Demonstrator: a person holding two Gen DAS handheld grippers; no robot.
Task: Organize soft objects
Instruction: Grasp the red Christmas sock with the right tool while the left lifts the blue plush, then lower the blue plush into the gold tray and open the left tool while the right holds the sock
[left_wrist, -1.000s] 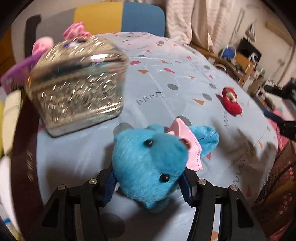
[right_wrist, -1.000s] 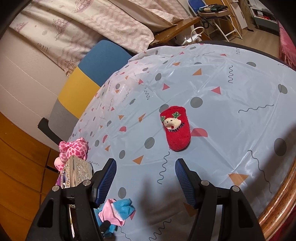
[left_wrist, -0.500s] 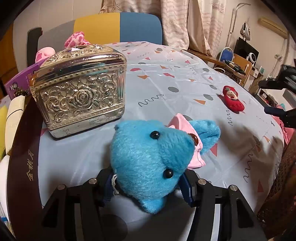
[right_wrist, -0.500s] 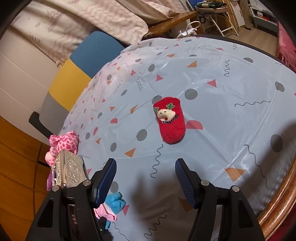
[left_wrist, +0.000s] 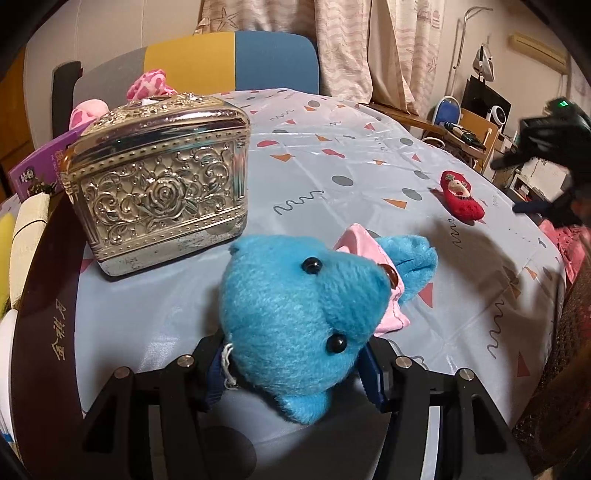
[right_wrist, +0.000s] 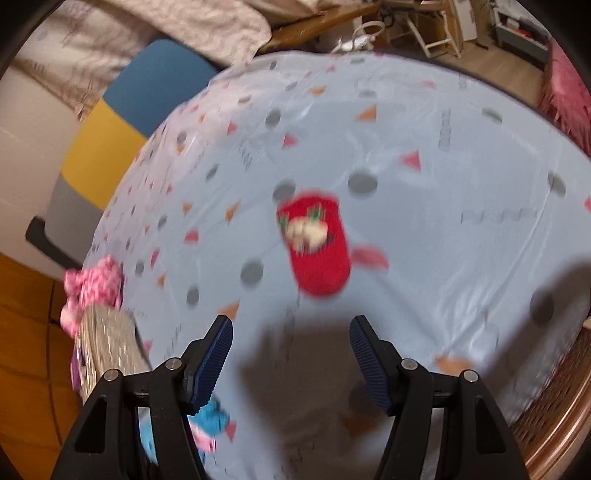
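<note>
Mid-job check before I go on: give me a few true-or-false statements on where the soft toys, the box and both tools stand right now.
1. The left tool grips the blue plush toy. True.
2. The red sock is between the right tool's fingers. False: the right tool is open and empty, short of the sock, which lies on the tablecloth.
3. The silver embossed box has its lid open. False: it is closed.
4. A pink spotted plush sits behind the silver box. True.
5. The red sock lies against the silver box. False: they are well apart.
</note>
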